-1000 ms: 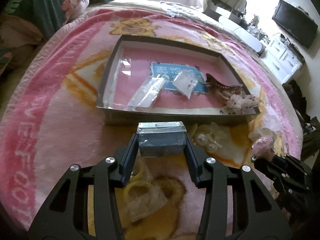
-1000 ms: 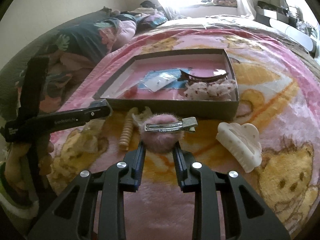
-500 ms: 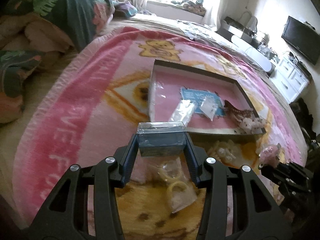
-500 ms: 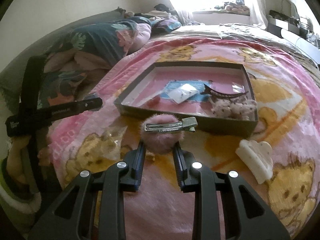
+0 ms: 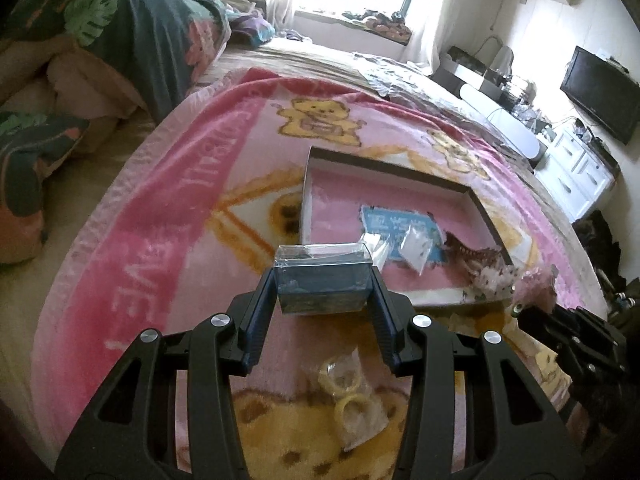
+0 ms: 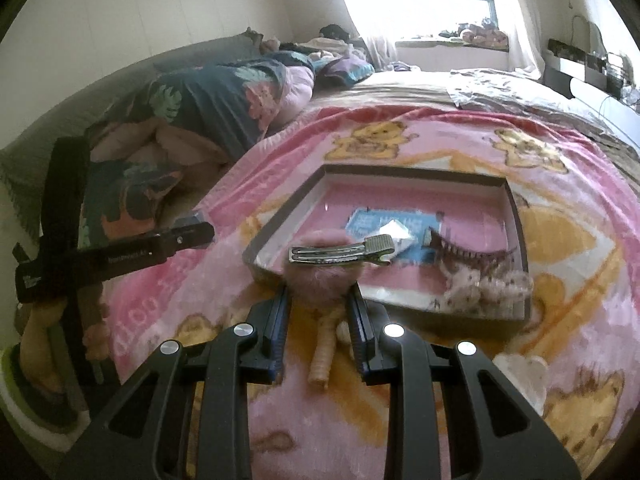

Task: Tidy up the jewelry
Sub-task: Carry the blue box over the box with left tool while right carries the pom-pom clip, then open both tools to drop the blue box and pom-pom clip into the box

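Note:
My left gripper [image 5: 323,280] is shut on a small clear-topped blue box [image 5: 322,278], held above the pink blanket just left of the tray's near corner. My right gripper [image 6: 322,284] is shut on a pink fluffy hair clip [image 6: 320,278] with a metal clasp [image 6: 340,254], held over the tray's near left corner. The shallow grey tray [image 5: 384,166] with a pink floor holds a blue card [image 5: 396,222], small plastic bags [image 5: 416,246], a brown claw clip [image 6: 472,254] and a floral scrunchie [image 6: 488,282].
On the blanket lie a bag of yellow rings [image 5: 352,396], a beige spiral hair tie [image 6: 322,354] and a white claw clip [image 6: 524,374]. A pile of bedding [image 5: 104,40] lies at the left. A television [image 5: 604,92] and white drawers [image 5: 580,168] stand at the right.
Both grippers have risen and drawn back from the blanket with their loads. The right gripper has moved left, so the pink clip now sits over the tray's near left corner.

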`<state>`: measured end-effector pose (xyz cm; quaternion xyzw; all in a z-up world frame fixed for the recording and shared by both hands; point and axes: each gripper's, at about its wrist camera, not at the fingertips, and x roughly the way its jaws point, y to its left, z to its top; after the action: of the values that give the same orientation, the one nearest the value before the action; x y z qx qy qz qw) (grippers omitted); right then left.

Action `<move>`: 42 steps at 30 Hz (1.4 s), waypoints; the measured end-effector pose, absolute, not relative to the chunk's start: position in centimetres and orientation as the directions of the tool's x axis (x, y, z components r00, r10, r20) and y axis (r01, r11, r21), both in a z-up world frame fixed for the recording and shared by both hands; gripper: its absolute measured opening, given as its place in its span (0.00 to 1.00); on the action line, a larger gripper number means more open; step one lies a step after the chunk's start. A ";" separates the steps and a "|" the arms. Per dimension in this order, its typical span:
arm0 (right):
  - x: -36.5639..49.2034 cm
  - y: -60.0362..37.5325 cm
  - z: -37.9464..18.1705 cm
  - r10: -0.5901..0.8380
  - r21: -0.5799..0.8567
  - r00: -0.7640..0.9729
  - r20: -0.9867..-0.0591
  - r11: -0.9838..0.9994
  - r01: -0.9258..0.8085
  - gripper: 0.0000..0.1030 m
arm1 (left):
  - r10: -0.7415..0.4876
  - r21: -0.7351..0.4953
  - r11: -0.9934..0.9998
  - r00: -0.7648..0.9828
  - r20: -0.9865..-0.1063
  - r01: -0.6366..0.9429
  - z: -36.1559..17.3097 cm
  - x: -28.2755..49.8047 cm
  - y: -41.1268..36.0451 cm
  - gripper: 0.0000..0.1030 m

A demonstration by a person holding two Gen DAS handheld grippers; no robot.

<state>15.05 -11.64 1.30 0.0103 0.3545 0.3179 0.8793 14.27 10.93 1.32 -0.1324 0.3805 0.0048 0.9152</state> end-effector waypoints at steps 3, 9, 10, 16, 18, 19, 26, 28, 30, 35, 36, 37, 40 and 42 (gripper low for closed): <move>15.9 -11.7 1.9 0.562 0.244 0.561 -0.607 0.805 -0.541 0.25 | -0.092 -0.235 0.967 0.715 -0.693 -0.102 1.9 14.9 11.0 0.36; 17.3 -12.3 2.5 0.542 0.231 0.589 -0.600 0.822 -0.521 0.25 | -0.093 -0.225 0.970 0.722 -0.686 -0.089 3.0 16.7 10.8 0.36; 17.4 -12.4 2.6 0.537 0.228 0.594 -0.599 0.825 -0.517 0.25 | -0.095 -0.226 0.970 0.724 -0.683 -0.086 3.1 17.1 10.8 0.36; 18.7 -13.5 3.0 0.510 0.223 0.623 -0.594 0.848 -0.481 0.25 | -0.107 -0.211 0.976 0.724 -0.682 -0.054 3.8 19.6 9.8 0.36; 19.2 -14.1 3.0 0.499 0.226 0.631 -0.594 0.857 -0.464 0.25 | -0.111 -0.203 0.978 0.723 -0.682 -0.042 3.9 20.4 9.3 0.36; 19.4 -14.3 3.0 0.493 0.227 0.635 -0.595 0.860 -0.456 0.25 | -0.114 -0.201 0.979 0.721 -0.684 -0.035 3.8 20.9 9.1 0.36; 21.0 -15.7 2.8 0.451 0.217 0.651 -0.610 0.886 -0.410 0.25 | -0.143 -0.196 0.981 0.682 -0.717 -0.001 2.4 23.9 7.7 0.36; 21.4 -15.9 2.5 0.440 0.214 0.645 -0.624 0.891 -0.401 0.25 | -0.147 -0.191 0.982 0.669 -0.728 0.008 1.8 24.4 7.2 0.36; 21.8 -16.0 2.1 0.431 0.212 0.641 -0.635 0.895 -0.392 0.25 | -0.152 -0.188 0.982 0.654 -0.741 0.015 1.0 24.9 6.9 0.36; 22.4 -15.8 0.9 0.420 0.211 0.625 -0.659 0.900 -0.382 0.25 | -0.160 -0.185 0.982 0.622 -0.766 0.024 -0.9 25.8 6.3 0.36; 22.5 -15.7 0.5 0.418 0.212 0.618 -0.666 0.900 -0.381 0.25 | -0.162 -0.184 0.983 0.613 -0.774 0.027 -1.4 26.1 6.2 0.36; 22.6 -15.5 0.2 0.417 0.211 0.612 -0.672 0.900 -0.381 0.25 | -0.161 -0.181 0.983 0.605 -0.780 0.029 -1.8 26.2 6.1 0.36; 23.2 -15.0 -0.6 0.413 0.206 0.593 -0.691 0.899 -0.386 0.25 | -0.155 -0.166 0.985 0.581 -0.799 0.035 -3.1 26.6 5.6 0.36; 23.4 -14.7 -1.1 0.411 0.206 0.581 -0.702 0.899 -0.387 0.25 | -0.155 -0.163 0.986 0.570 -0.807 0.036 -3.7 26.9 5.6 0.36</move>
<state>23.42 -14.75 -1.13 0.0150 0.3988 0.2246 0.8890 26.90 5.62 -3.69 -0.0641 0.4606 -0.0540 0.8836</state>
